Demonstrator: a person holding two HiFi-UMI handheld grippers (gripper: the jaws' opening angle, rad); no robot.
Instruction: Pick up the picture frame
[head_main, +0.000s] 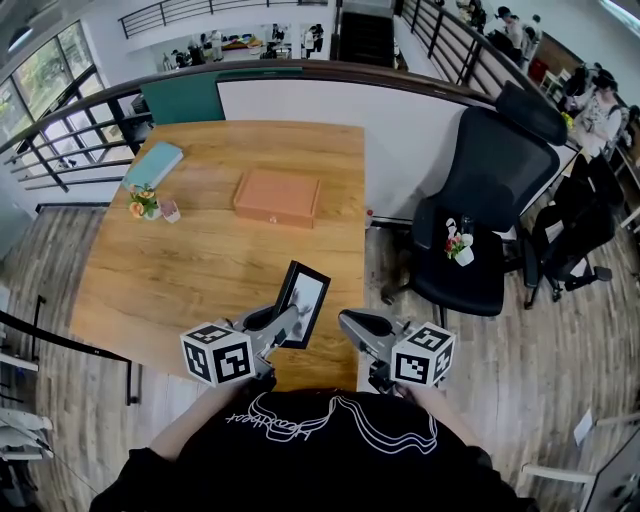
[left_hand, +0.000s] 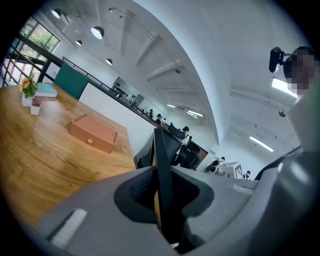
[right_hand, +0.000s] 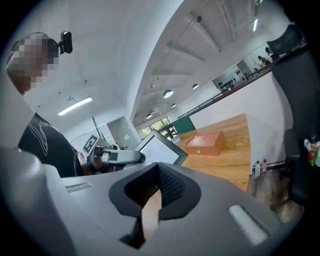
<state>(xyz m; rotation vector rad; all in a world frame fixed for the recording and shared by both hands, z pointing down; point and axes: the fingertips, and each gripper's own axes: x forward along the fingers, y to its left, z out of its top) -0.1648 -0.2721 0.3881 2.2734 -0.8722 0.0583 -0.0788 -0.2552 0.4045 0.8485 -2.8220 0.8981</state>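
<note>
Left gripper (left_hand: 162, 200): its jaws are being pressed onto the lower edge of the picture frame (left_hand: 161, 160), which is being seen edge-on between them.
Picture frame (head_main: 304, 300): it is being held clear of the table (head_main: 200, 270), above the near edge, with the glass turned toward the right.
Long axis: it is being pointed up and away from the jaws, toward the table's far side.
Right gripper (head_main: 350, 322): it is being held just right of the frame, apart from it, with its jaws together on nothing.
Nearer hand: the left, judged already to be carrying the lift.
Beyond: a brown box (head_main: 277, 197) is being left mid-table, well apart.
</note>
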